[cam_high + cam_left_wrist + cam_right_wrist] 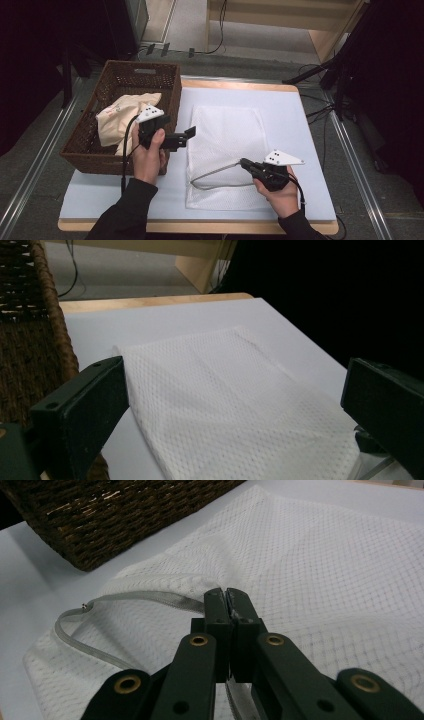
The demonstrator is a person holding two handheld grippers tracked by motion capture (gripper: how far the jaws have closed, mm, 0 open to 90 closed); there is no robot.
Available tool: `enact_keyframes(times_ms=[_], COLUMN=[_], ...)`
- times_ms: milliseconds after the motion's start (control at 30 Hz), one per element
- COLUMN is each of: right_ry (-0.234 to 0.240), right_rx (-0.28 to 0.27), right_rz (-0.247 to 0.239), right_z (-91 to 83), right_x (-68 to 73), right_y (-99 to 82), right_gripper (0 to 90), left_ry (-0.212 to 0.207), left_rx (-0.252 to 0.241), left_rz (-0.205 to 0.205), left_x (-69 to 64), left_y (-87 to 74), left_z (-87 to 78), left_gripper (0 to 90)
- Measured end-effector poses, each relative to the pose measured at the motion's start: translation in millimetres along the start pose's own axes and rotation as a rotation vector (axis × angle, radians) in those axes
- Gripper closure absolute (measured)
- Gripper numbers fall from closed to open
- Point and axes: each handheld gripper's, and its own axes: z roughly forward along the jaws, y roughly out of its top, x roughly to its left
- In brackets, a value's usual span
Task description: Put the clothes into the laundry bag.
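A white mesh laundry bag [225,145] lies flat on the pale mat, its mouth toward the table's front. My right gripper [243,162] is shut on the upper zipper edge [135,597] of that mouth and lifts it a little, so the opening gapes toward the left. In the right gripper view the closed jaws [225,597] pinch the mesh bag [320,570] at its rim. My left gripper [186,137] hovers by the basket's right wall, pointing right toward the bag. Its jaws stand wide open [235,390] with nothing between them, above the mesh bag [230,400].
A brown wicker basket [170,85] stands at the table's left with a cream cloth [120,117] inside. Its woven wall [55,325] is close to my left jaw. The pale mat [300,120] covers the wooden table. Cables and stands lie on the floor around it.
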Motion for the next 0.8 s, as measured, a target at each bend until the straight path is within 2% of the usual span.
enact_keyframes(times_ms=[100,200,333,467,500,533,567,633,667,733,767,800], right_ry=[0.000,0.000,0.002,0.004,0.004,0.005,0.005,0.007,0.010,0.011,0.010,0.010], right_rx=[0.001,0.002,0.004,0.006,0.008,0.008,0.008,0.011,0.013,0.014,0.015,0.017], right_rz=[0.001,0.001,0.001,0.003,0.000,-0.001,-0.001,-0.001,-0.001,0.001,0.002,0.004], right_z=[0.5,0.5,0.7,1.6,1.7,2.2,2.2,2.4,2.6,2.7,3.1,3.1], right_x=[-0.8,-1.3,-1.0,-0.1,-0.1,-0.2,-0.2,-0.4,-0.5,-1.0,-1.6,-1.8], right_y=[-0.7,-1.2,-1.6,-1.9,-1.9,-2.1,-2.1,-2.3,-2.8,-3.0,-3.4,-3.7], right_gripper=[89.4,89.4,89.4,89.4,89.4,89.4,89.4,89.4,89.4,89.4,89.4,89.4], left_ry=[0.042,0.117,0.196,0.305,0.325,0.363,0.363,0.415,0.438,0.446,0.451,0.476], left_rx=[-0.016,-0.007,0.003,0.033,0.053,0.090,0.090,0.162,0.200,0.245,0.262,0.285], left_rz=[-0.011,0.000,-0.018,-0.042,-0.051,-0.070,-0.070,-0.079,-0.100,-0.163,-0.183,-0.187], left_x=[11.4,25.9,51.8,81.4,89.9,104.0,104.0,117.6,123.5,135.9,141.9,147.2], left_y=[9.6,17.8,27.1,30.0,29.1,25.6,25.6,20.9,19.6,18.6,18.1,17.0], left_z=[-4.9,-9.5,-16.3,-19.8,-19.2,-17.7,-17.7,-13.9,-11.5,-7.8,-6.2,-3.9], left_gripper=[0.0,0.0,0.0,0.0,0.0,0.0,0.0,0.0,0.0,0.0,0.0,0.0])
